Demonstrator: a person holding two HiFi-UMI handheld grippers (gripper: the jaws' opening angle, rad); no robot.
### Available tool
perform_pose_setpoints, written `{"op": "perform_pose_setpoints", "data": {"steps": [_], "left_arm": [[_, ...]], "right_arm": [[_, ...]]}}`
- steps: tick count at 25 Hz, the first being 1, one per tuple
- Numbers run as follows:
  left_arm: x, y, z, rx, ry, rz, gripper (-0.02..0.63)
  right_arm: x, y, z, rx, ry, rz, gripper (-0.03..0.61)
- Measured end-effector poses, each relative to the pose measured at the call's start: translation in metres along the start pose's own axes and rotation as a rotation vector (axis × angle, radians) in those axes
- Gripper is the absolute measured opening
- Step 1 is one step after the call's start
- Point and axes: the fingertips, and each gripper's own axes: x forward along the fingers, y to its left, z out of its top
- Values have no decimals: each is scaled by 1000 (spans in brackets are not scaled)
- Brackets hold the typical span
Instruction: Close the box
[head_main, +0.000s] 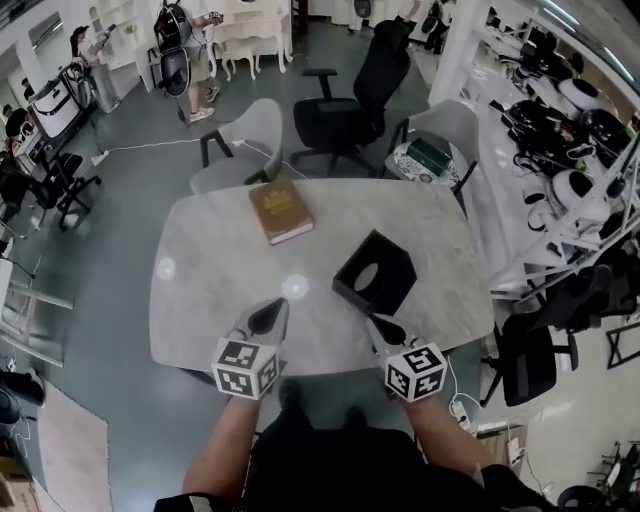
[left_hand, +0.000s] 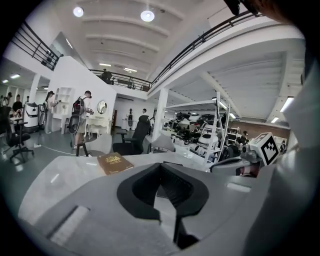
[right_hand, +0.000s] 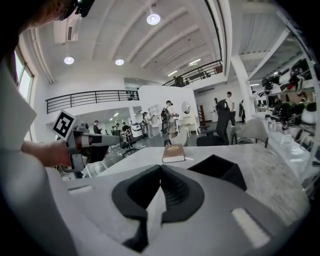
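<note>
Head view, pale table (head_main: 200, 290): black box (head_main: 375, 272) at 3 o'clock from the table's middle, standing open with its mouth up. Brown book (head_main: 281, 210) at 11 o'clock, well apart from it and probably no part of the task.

Left gripper (head_main: 267, 317) at 7 o'clock by the near edge, jaws pressed together on nothing. Right gripper (head_main: 386, 329) at 5 o'clock, likewise closed and empty, with the box just beyond its tip at 12 o'clock.

Step in hand, as judged: the approach, with closing not yet begun. First find the lid or flap. Then push with the closed tips rather than pinching. Brace a box wall with the left gripper, since the smooth top may let the box slide. Press evenly until the top sits flush.

Hard to make out:
- No lid or flap told apart in any view.
- Dark interior, with a pale oval patch of unclear nature.
- Left gripper view: box almost wholly masked by the jaws.
- Right gripper view: box at 2 o'clock, lower walls cut off by the gripper body.
</note>
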Motion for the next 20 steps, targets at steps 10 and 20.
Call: {"op": "perform_pose_setpoints", "data": {"steps": [10, 20], "left_arm": [[53, 49, -3, 69, 80, -207, 11], [132, 24, -11, 126, 128, -301, 12]], "right_arm": [[50, -8, 11, -41, 8, -277, 0], [15, -98, -42, 86, 29, -474, 2]]}}
